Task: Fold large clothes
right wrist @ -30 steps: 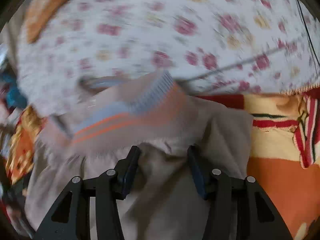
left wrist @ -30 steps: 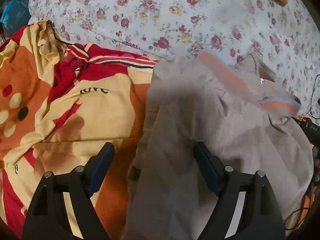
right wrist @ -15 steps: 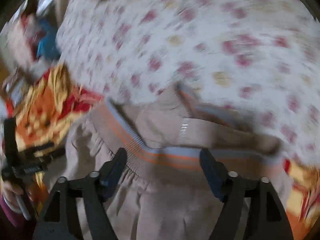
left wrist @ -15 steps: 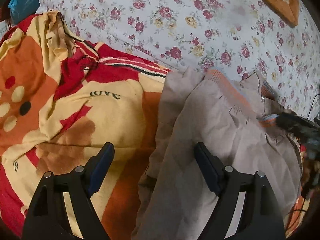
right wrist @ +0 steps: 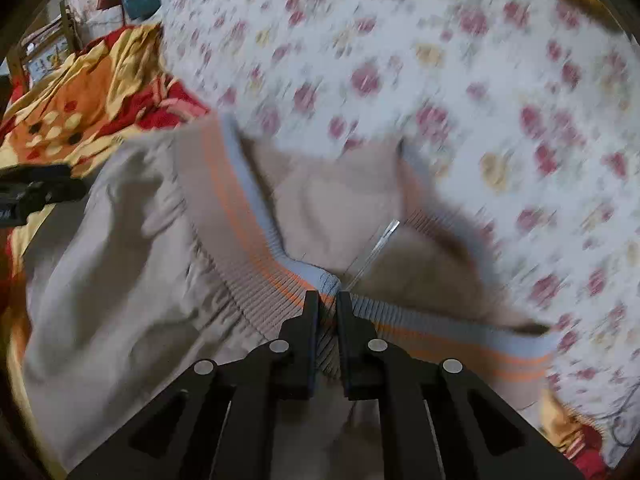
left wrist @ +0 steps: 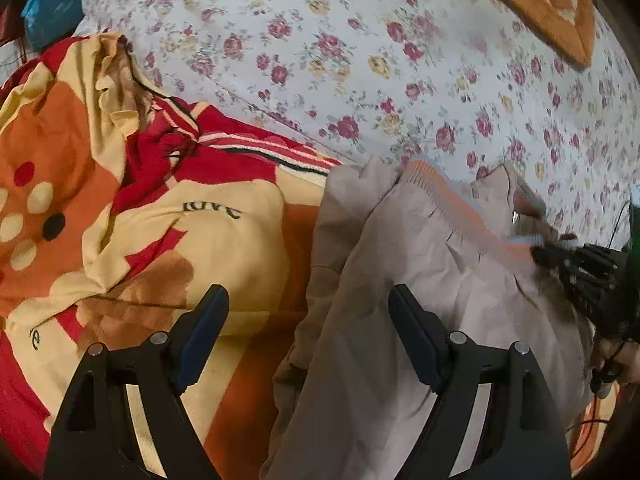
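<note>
Two grippers in view, one garment. Beige jacket (left wrist: 420,320) lies crumpled on the orange-yellow-red blanket (left wrist: 120,208), its far edge reaching onto the white floral quilt (left wrist: 360,60). Ribbed hem band (right wrist: 256,280), beige with orange and light blue stripes, runs across the top of the jacket; zipper (right wrist: 380,244) visible just beyond it in the right wrist view.

Right gripper (right wrist: 328,300): jaws closing, now nearly together, pinching the ribbed hem band between the pads. Band fabric bunches up right at the fingertips. Same gripper shows at the right edge of the left wrist view (left wrist: 538,254), tips on the striped band. That view is sharper; right wrist view is motion-blurred away from the fingers.

Left gripper (left wrist: 308,312): fingers spread wide, nothing between the pads. Left finger (left wrist: 200,340) sits over the blanket, right finger (left wrist: 416,340) over the jacket's beige body; jacket's left edge falls between them. Can't tell if either finger touches the cloth.

Blanket has "love" printed on a yellow patch, left of the jacket. Blue bag (left wrist: 52,8) at the far upper left, beyond the blanket. Orange patterned cushion (left wrist: 540,4) on the quilt, upper right.
</note>
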`<act>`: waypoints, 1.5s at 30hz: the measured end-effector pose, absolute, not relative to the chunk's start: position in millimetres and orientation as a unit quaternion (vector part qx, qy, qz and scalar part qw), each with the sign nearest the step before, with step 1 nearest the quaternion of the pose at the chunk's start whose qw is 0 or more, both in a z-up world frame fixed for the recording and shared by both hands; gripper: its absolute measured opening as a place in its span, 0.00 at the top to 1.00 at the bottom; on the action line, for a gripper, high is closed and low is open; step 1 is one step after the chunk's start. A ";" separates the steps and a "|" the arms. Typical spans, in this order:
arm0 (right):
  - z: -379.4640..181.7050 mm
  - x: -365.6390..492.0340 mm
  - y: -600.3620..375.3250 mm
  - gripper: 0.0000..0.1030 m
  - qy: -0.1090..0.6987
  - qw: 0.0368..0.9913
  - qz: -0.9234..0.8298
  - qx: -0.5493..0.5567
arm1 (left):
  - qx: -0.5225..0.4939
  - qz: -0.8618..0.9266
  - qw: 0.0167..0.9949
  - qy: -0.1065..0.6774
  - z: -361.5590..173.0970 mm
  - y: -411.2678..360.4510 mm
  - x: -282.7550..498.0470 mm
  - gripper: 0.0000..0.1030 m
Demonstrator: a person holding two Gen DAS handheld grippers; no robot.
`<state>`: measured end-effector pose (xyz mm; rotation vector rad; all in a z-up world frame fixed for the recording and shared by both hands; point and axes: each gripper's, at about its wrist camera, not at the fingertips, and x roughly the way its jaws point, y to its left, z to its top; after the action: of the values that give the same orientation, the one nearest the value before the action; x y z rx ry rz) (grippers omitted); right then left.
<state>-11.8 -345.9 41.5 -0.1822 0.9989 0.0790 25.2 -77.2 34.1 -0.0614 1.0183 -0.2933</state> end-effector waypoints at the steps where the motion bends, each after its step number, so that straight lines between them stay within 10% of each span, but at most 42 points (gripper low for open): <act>1: 44.9 -4.0 -349.7 0.93 0.470 0.879 0.015 -0.077 | -0.035 -0.141 0.863 0.484 35.2 -76.2 25.1 0.20; 8: 12.7 29.3 -371.2 0.92 0.470 0.879 -0.073 -0.026 | -0.039 -0.179 0.849 0.495 29.8 -86.8 24.5 0.20; 16: 63.3 -62.5 -414.5 0.28 0.446 0.890 -0.070 0.062 | -0.006 -0.174 0.848 0.500 24.9 -93.3 16.5 0.20; 21: 57.6 -124.8 -465.7 0.20 0.451 0.875 -0.154 0.083 | 0.024 -0.156 0.850 0.502 17.2 -98.3 12.6 0.20; 23: 29.9 -132.3 -477.7 0.22 0.500 0.845 -0.153 0.110 | 0.049 -0.143 0.851 0.504 10.8 -101.3 11.2 0.19; 25: 19.9 -142.0 -474.4 0.76 0.495 0.850 -0.138 0.113 | 0.058 -0.138 0.852 0.502 5.7 -100.2 10.6 0.18; 27: 21.2 -149.8 -472.4 0.93 0.464 0.868 -0.155 0.085 | 0.065 -0.131 0.854 0.500 0.1 -99.2 12.6 0.10; 33: 18.3 -153.6 -485.5 0.94 0.460 0.857 -0.190 0.130 | 0.035 -0.118 0.851 0.510 -5.0 -88.0 16.0 0.07; 35: 38.2 -172.9 -484.4 0.80 0.437 0.866 -0.175 0.168 | 0.031 -0.121 0.853 0.506 1.3 -84.0 12.0 0.07; 37: 48.6 -195.3 -483.0 0.36 0.430 0.865 -0.156 0.206 | 0.033 -0.124 0.858 0.498 8.5 -81.9 7.5 0.07; 38: 47.3 -200.5 -477.9 0.33 0.431 0.864 -0.150 0.214 | 0.032 -0.125 0.860 0.494 12.0 -80.8 5.1 0.07; 42: 27.5 -221.8 -451.0 0.41 0.476 0.849 -0.129 0.190 | 0.021 -0.139 0.858 0.495 21.8 -78.4 -4.7 0.07; 43: 19.5 -222.4 -443.1 0.56 0.493 0.845 -0.139 0.154 | 0.020 -0.137 0.858 0.495 23.5 -77.1 -7.4 0.07; 44: 13.3 -224.5 -438.1 0.91 0.501 0.843 -0.156 0.120 | 0.018 -0.133 0.859 0.494 25.6 -75.1 -11.7 0.07; 45: 11.6 -227.5 -438.2 0.92 0.497 0.846 -0.157 0.114 | 0.015 -0.132 0.858 0.495 27.7 -72.7 -16.3 0.07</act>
<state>-227.5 -438.2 11.6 0.2411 1.0488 -0.3321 -16.3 -72.7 27.7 0.0325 1.0405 -0.2765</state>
